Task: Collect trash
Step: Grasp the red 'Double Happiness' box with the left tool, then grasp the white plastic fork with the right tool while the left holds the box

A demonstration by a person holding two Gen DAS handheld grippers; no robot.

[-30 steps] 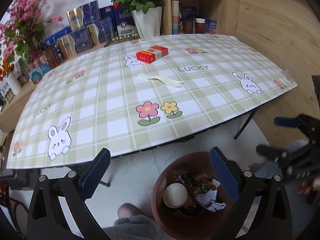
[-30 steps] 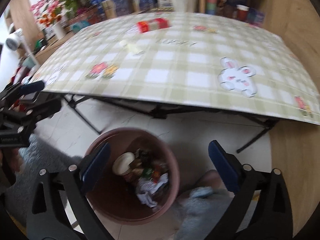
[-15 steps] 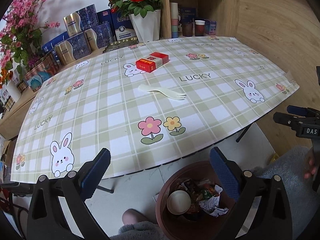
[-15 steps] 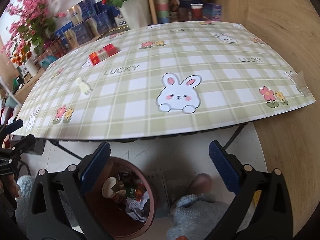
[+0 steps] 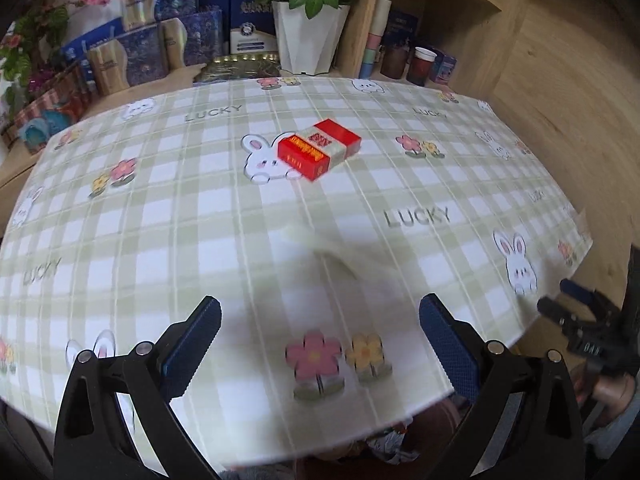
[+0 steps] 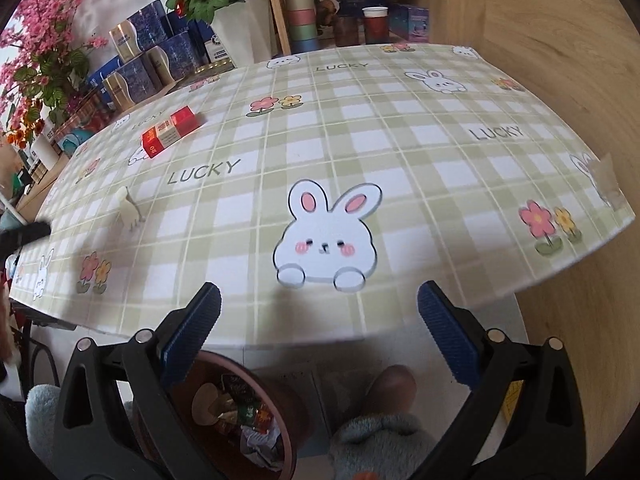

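Both grippers empty, fingers spread wide. Left gripper (image 5: 320,344) is lined up on the fork (image 6: 129,210), lying flat on the tabletop (image 6: 400,140) near the red box (image 5: 318,153); fork's blurred in the left view, probably handle-away. Come in low, straddle the handle, pinch, then drop it in the bin (image 6: 224,412) below the near edge.

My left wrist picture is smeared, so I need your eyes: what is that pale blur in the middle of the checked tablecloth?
Observer: The right wrist view shows it sharply. It is a cream plastic fork, lying flat on the green checked tablecloth.
Operator: I barely see the bin. What is in it?
Observer: The round brown bin on the floor by the near table edge already holds wrappers and crumpled paper.
Operator: Is the right gripper free?
Observer: Yes, the right gripper is open with nothing between its fingers.
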